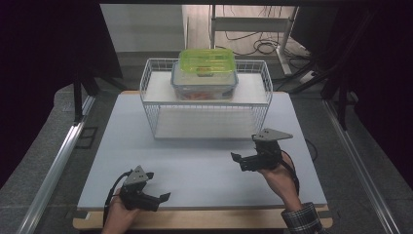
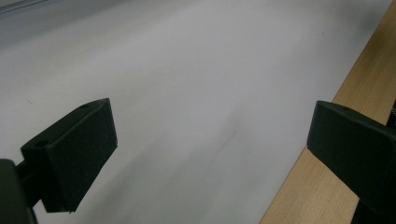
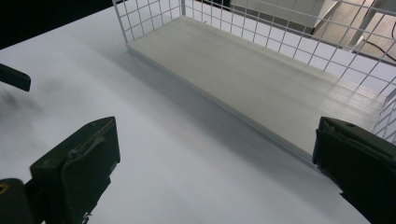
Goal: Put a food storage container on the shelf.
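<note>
Both the left gripper (image 1: pixel 157 187) and right gripper (image 1: pixel 242 162) hover over the bench (image 1: pixel 204 161), jaws apart, empty, near the white wire rack (image 1: pixel 148 105).

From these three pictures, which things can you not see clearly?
- High view: contents of the clear container are too small and blurred behind its walls; the green-lidded box on top hides more.
- Right gripper view: the wire rack is cut off by the top edge.
- Left gripper view: the white table is blurred.

Dim room, dark edges; white table (image 1: pixel 204 165) evenly lit (soft shadows); close views slightly blurred.
</note>
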Available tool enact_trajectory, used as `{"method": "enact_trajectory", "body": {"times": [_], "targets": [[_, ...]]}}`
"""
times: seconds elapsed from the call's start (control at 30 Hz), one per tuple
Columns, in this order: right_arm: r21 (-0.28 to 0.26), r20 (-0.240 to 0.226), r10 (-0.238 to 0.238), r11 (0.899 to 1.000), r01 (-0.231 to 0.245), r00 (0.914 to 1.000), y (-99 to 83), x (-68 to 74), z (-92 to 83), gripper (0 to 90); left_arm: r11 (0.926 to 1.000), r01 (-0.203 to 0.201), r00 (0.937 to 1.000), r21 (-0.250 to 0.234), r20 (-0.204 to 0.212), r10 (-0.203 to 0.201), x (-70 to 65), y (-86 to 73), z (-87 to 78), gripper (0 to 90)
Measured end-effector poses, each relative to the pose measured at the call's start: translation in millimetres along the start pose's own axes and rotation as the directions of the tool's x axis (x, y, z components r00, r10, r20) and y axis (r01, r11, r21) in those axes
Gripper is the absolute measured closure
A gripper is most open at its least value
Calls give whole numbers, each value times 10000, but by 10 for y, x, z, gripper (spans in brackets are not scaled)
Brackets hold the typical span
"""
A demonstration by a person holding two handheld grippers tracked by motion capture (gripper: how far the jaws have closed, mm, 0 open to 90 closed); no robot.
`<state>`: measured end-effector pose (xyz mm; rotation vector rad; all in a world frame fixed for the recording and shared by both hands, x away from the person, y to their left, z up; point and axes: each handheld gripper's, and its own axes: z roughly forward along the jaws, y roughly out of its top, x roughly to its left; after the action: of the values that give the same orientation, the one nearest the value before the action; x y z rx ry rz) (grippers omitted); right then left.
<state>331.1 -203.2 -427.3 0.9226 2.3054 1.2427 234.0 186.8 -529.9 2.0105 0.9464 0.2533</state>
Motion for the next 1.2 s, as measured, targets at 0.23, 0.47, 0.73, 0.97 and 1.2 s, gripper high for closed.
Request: {"method": "enact_trajectory", "body": {"times": [0.23, 0.47, 0.73, 0.97, 1.2], "targets": [[178, 13, 17, 9998, -17, 10000, -69, 9, 10, 9, 10000, -58, 9999, -28, -90, 57, 7, 1, -15, 16], [157, 150, 237, 9996, -240, 9996, -167, -46, -65, 9, 10000, -12, 9999, -81, -127, 11, 18, 0, -26, 17], [263, 363, 249, 9993, -259, 9990, -261, -63, -106, 9, 10000, 5, 9999, -67, -119, -6, 15, 0, -23, 17], [260, 526, 274, 9992, -288, 9982, -337, -62, -137, 10, 10000, 3, 9999, -69, -113, -4, 14, 0, -23, 17], [295, 681, 316, 9990, -336, 9972, -421, -85, -170, 9, 10000, -11, 9999, -56, -105, 10, 14, 0, -20, 17]]}}
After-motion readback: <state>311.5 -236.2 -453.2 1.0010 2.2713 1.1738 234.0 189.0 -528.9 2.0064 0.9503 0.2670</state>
